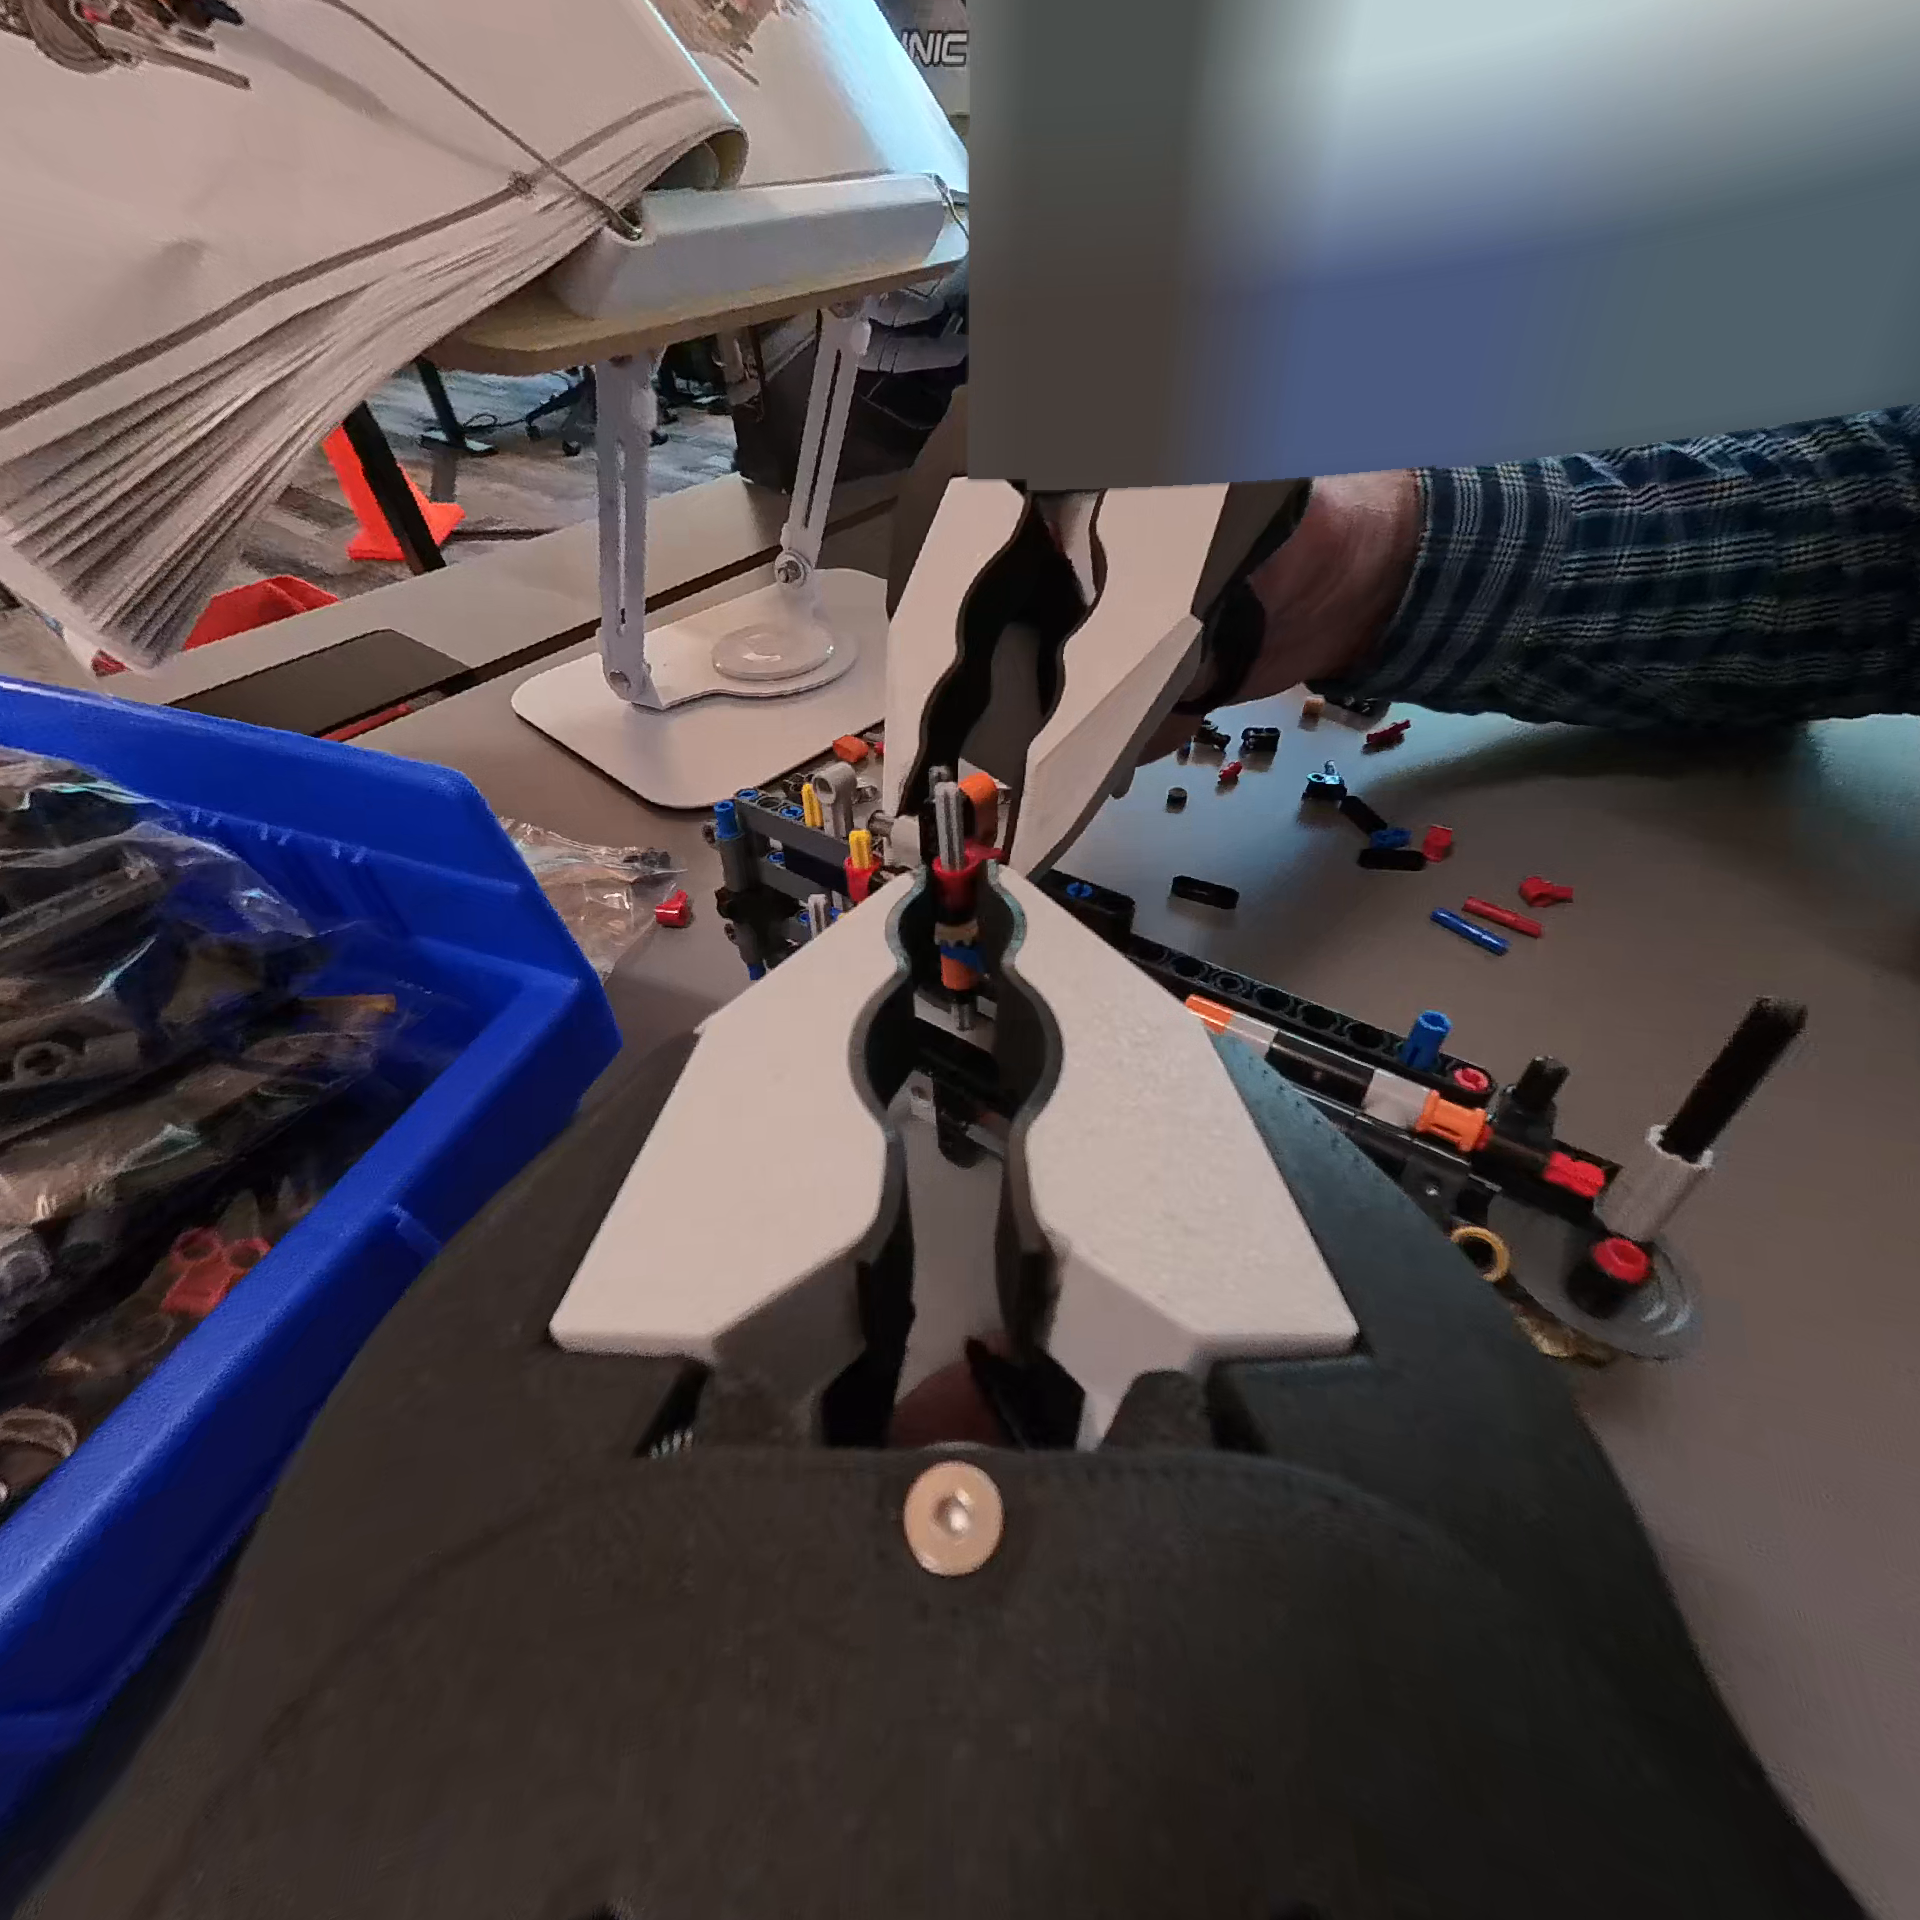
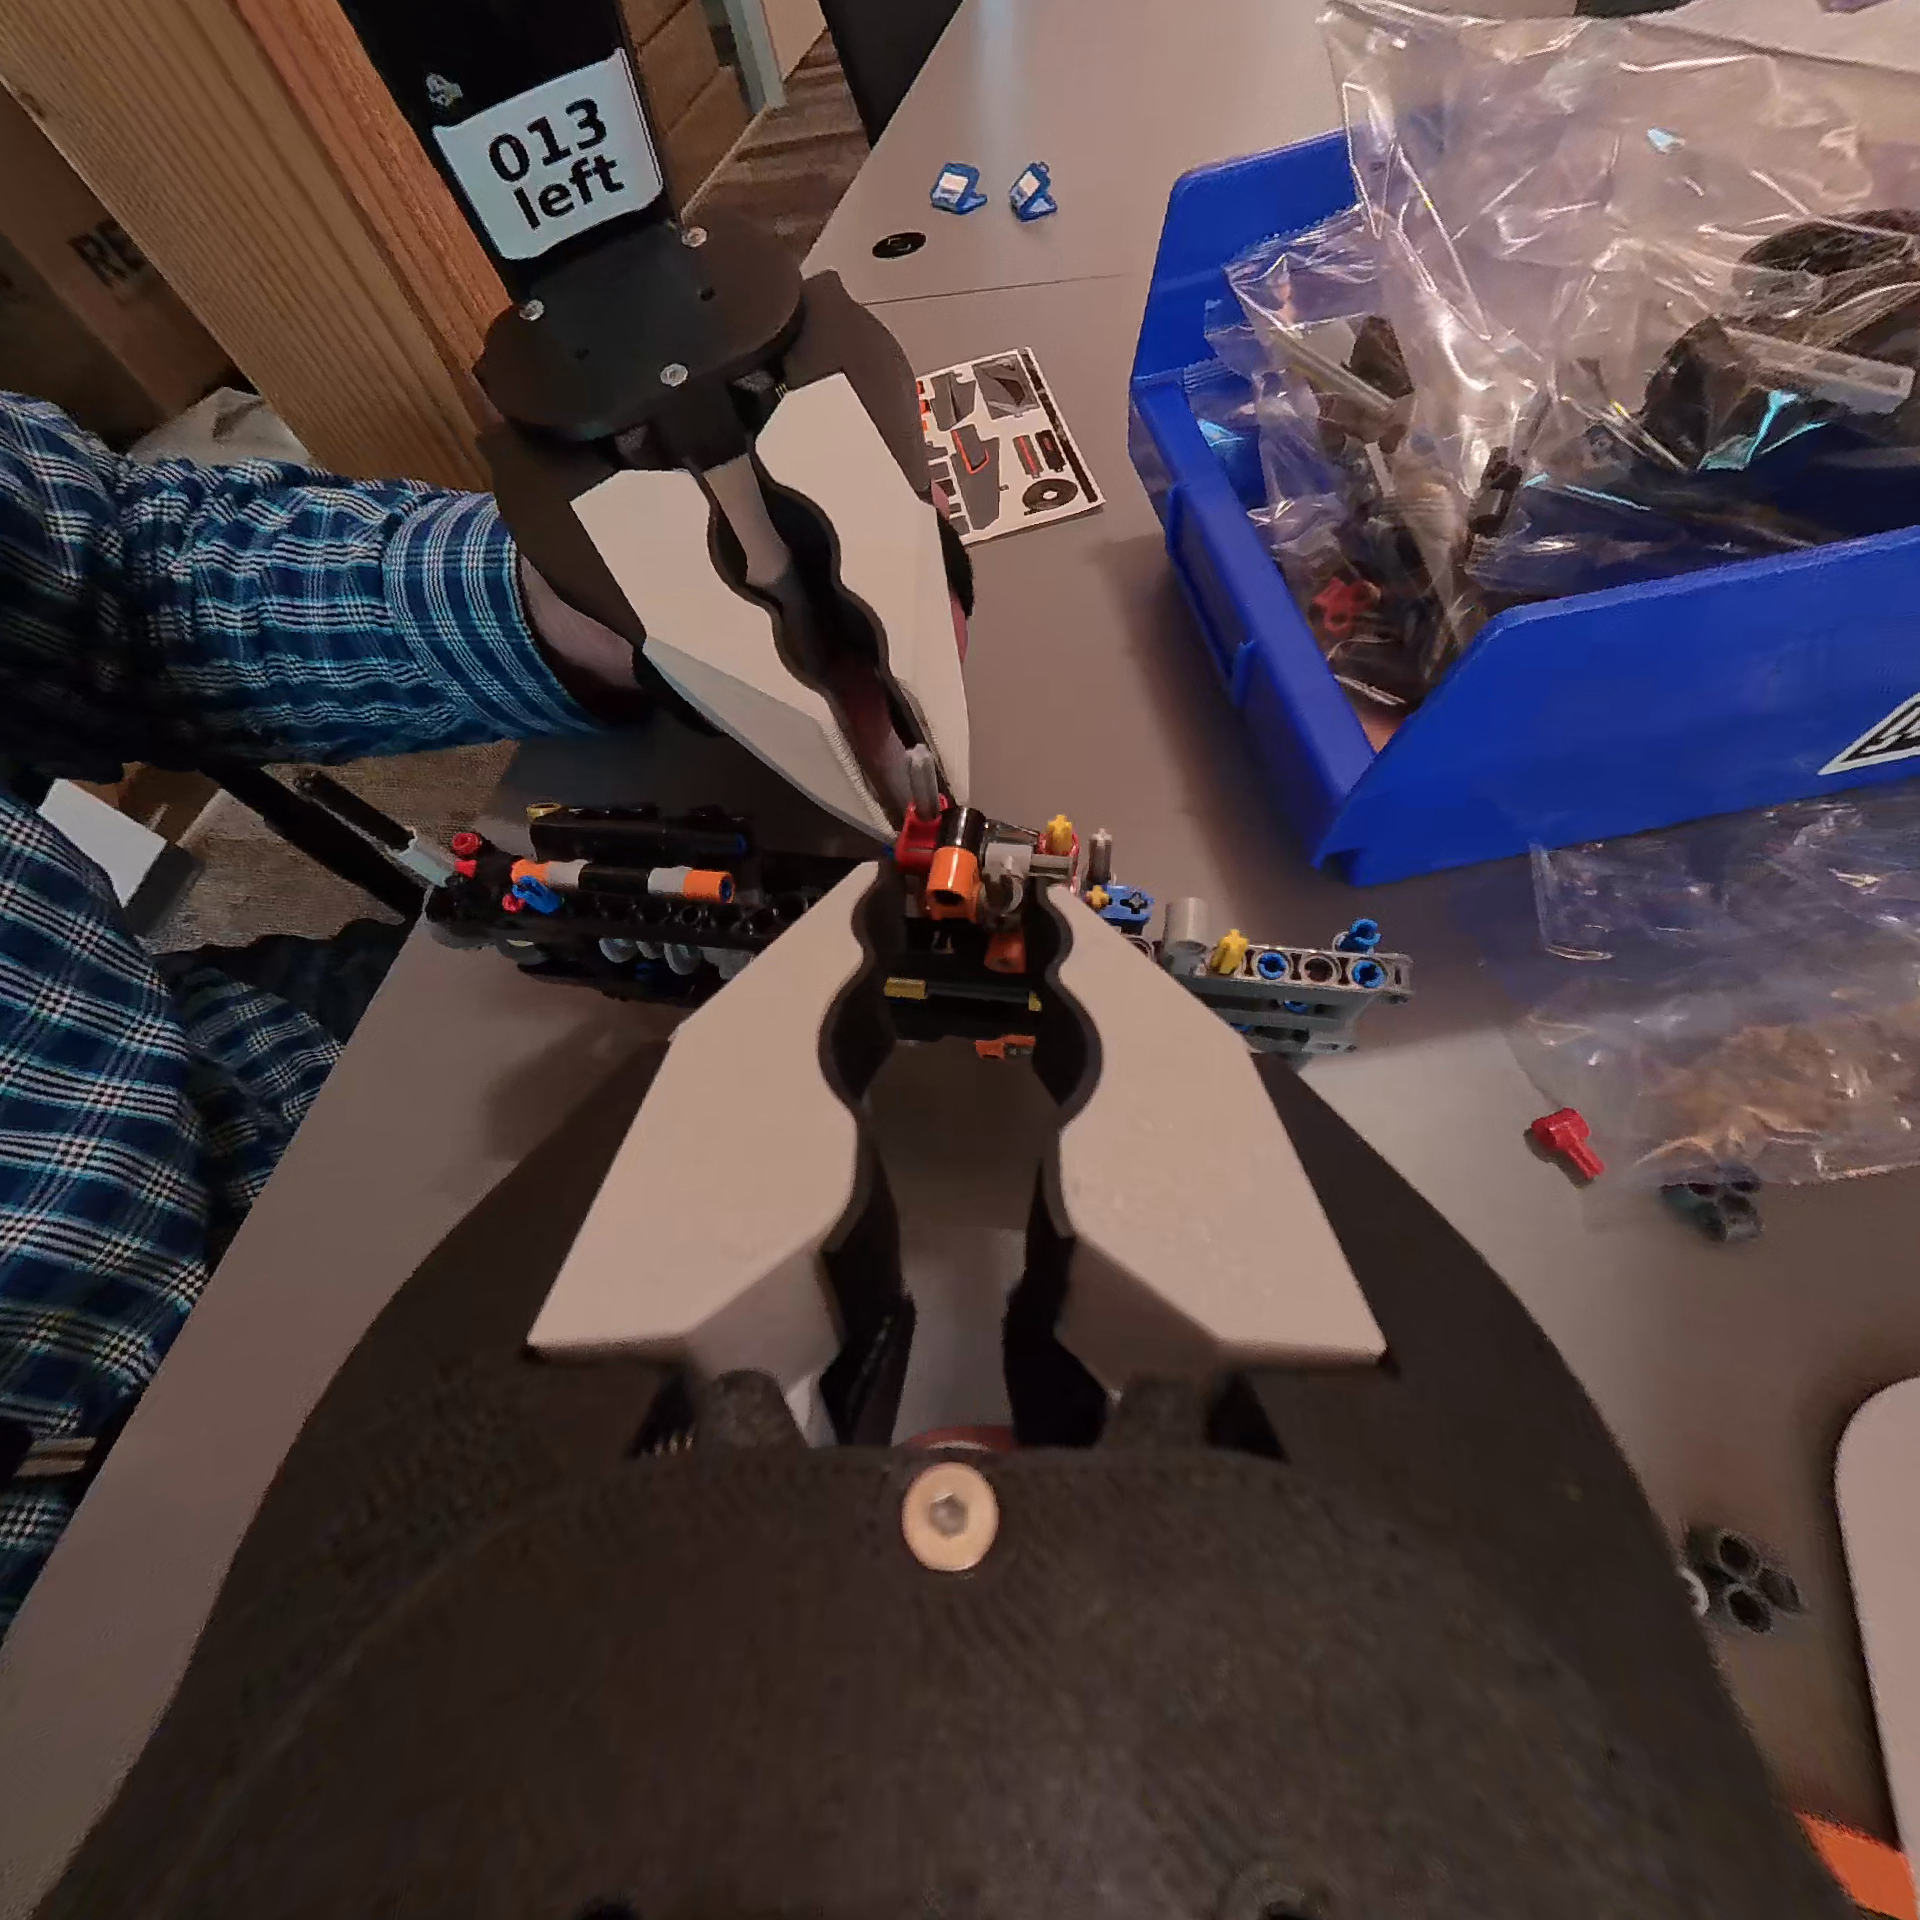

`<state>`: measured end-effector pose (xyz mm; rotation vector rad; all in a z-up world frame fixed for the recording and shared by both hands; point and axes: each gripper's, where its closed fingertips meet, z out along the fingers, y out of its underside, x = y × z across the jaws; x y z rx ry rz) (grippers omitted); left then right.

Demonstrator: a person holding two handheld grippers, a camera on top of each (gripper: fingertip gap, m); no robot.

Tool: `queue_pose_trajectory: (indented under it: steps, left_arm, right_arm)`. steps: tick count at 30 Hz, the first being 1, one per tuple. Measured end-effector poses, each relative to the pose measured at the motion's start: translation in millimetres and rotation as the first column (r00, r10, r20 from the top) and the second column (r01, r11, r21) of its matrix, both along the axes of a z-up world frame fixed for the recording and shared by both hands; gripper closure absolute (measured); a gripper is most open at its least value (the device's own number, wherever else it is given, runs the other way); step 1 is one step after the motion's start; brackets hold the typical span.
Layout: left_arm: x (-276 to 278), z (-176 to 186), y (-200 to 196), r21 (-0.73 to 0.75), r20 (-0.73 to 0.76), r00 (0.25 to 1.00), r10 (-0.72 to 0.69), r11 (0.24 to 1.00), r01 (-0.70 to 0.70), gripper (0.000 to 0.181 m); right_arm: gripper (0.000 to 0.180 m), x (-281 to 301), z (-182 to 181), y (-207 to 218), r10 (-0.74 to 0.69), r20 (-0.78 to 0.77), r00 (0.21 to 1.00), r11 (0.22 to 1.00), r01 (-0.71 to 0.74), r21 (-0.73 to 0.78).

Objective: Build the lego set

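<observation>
Frame (image 2: pixel 727 914) partly built — loose pieces (image 1: pixel 1475 914) remain; left gripper (image 1: pixel 954 883) clamps a grey pin (image 1: pixel 948 821), right gripper (image 2: pixel 961 904) grips the frame.

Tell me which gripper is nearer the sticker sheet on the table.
Left. The left gripper hangs just beside the sticker sheet, its fingers closed on the lego model. The right gripper sits across the model from the sheet.

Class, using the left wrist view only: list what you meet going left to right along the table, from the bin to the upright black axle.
Blue bin → small red piece → left gripper at the lego assembly → blue pin → black axle.
</observation>
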<state>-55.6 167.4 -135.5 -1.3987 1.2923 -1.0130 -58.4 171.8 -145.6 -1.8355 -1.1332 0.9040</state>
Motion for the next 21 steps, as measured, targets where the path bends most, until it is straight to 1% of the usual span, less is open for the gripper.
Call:
queue_pose_trajectory:
  steps: [7, 9, 12, 14, 17, 19, 21]
  left_arm:
    - [-0.2, 0.0, -2.0, -0.002, 0.009, 1.0, -0.009, 1.0, 0.009, 0.175]
    - [-0.9, 0.1, -0.3, -0.001, 0.006, 1.0, 0.0, 1.0, 0.0, 0.176]
    - [0.1, 0.0, -1.1, 0.003, 0.003, 1.0, -0.006, 1.0, 0.006, 0.176]
    - [0.9, 0.1, -1.2, 0.002, 0.005, 1.0, -0.006, 1.0, 0.006, 0.176]
    - [2.2, 0.1, -1.7, 0.004, 0.001, 1.0, -0.012, 1.0, 0.012, 0.177]
    - [2.1, 0.1, -1.3, 0.004, -0.002, 1.0, -0.014, 1.0, 0.014, 0.177]
    - [1.3, 0.1, -0.1, 0.001, 0.0, 1.0, -0.01, 1.0, 0.01, 0.176]
  right_arm:
    - [0.159, -0.1, 0.0, -1.5, 0.019, -0.008, 1.0, 1.0, -0.019, 0.0]
    - [0.158, 0.1, 0.3, 0.4, 0.005, -0.009, 1.0, 1.0, -0.005, -0.008]
    - [0.157, 3.0, 1.7, 1.6, -0.03, -0.001, 1.0, 0.999, 0.03, 0.022]
    - [0.154, 5.6, 2.1, 3.2, -0.06, 0.022, 0.998, 0.997, 0.059, 0.055]
    - [0.145, 9.8, 2.8, 7.1, -0.095, 0.061, 0.994, 0.991, 0.089, 0.105]
    - [0.145, 8.7, 2.4, 7.4, -0.076, 0.044, 0.996, 0.993, 0.071, 0.099]
    - [0.151, 6.0, 3.1, 6.2, -0.043, 0.024, 0.999, 0.993, 0.04, 0.109]
